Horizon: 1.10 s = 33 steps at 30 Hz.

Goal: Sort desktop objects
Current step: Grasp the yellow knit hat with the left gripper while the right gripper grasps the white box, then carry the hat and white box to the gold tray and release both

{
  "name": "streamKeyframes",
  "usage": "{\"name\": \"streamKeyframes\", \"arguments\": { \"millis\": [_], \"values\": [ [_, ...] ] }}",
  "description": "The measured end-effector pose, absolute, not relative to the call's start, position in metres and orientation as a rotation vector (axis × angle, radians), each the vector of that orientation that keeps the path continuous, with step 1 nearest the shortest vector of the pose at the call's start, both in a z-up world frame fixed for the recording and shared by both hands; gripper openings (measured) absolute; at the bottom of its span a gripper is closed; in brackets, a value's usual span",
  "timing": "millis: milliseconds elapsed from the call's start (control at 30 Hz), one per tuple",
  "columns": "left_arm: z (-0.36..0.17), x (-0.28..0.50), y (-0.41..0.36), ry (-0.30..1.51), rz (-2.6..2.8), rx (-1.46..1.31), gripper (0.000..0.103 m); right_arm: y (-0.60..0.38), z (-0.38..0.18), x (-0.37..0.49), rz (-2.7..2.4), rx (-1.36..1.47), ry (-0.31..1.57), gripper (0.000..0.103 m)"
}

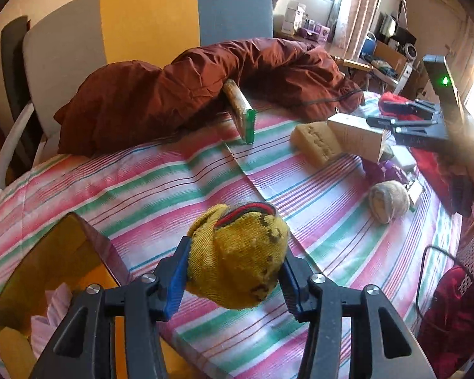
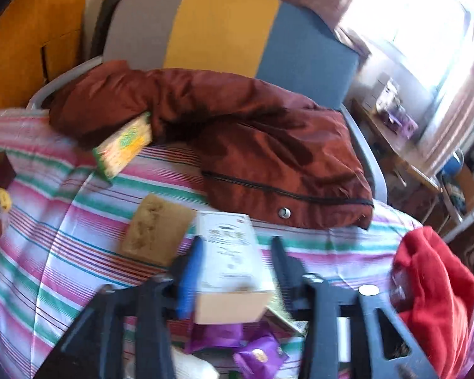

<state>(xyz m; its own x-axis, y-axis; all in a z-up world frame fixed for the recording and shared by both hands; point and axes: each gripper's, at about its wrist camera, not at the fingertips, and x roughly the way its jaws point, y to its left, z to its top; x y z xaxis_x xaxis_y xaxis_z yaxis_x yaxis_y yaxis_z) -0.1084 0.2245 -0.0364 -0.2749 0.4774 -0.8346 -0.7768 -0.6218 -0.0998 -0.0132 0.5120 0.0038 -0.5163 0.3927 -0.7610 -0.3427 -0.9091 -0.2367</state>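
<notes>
Left gripper (image 1: 233, 271) pinches yellow sock ball (image 1: 237, 255), lifted for sorting; right gripper (image 2: 233, 271) straddles white box (image 2: 233, 265), grip unclear.

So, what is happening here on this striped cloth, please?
A person is sorting things with two hand-held grippers. The left gripper is shut on a rolled yellow sock, held above the striped cloth beside an open cardboard box. The right gripper has a white box between its fingers; the blur hides whether they press it. A grey sock ball, a sponge and a brown jacket lie around.
</notes>
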Motion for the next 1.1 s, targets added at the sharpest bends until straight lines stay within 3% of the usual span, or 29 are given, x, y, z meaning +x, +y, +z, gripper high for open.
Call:
{"name": "streamKeyframes", "arguments": {
  "millis": [167,333,367,433,767,1100],
  "values": [
    [-0.036,-0.105,0.222,0.380,1.958,-1.134,0.052,0.511,-0.008,-0.021,2.420,-1.320,-0.141,0.090],
    [-0.036,-0.102,0.221,0.361,1.954,-1.137,0.052,0.518,-0.028,-0.048,2.361,-1.458,-0.176,0.091],
    [-0.035,-0.101,0.220,0.356,1.956,-1.138,0.052,0.522,-0.033,-0.052,2.336,-1.487,-0.174,0.084],
    [-0.035,-0.100,0.218,0.346,1.964,-1.136,0.052,0.525,-0.042,-0.056,2.295,-1.538,-0.166,0.058],
    [-0.010,-0.079,0.192,0.223,2.029,-1.097,0.052,0.489,-0.006,-0.028,2.393,-1.369,-0.153,0.055],
    [0.003,-0.063,0.134,0.075,2.157,-1.106,0.052,0.382,0.047,-0.011,2.734,-1.190,-0.045,0.055]
  ]
}}
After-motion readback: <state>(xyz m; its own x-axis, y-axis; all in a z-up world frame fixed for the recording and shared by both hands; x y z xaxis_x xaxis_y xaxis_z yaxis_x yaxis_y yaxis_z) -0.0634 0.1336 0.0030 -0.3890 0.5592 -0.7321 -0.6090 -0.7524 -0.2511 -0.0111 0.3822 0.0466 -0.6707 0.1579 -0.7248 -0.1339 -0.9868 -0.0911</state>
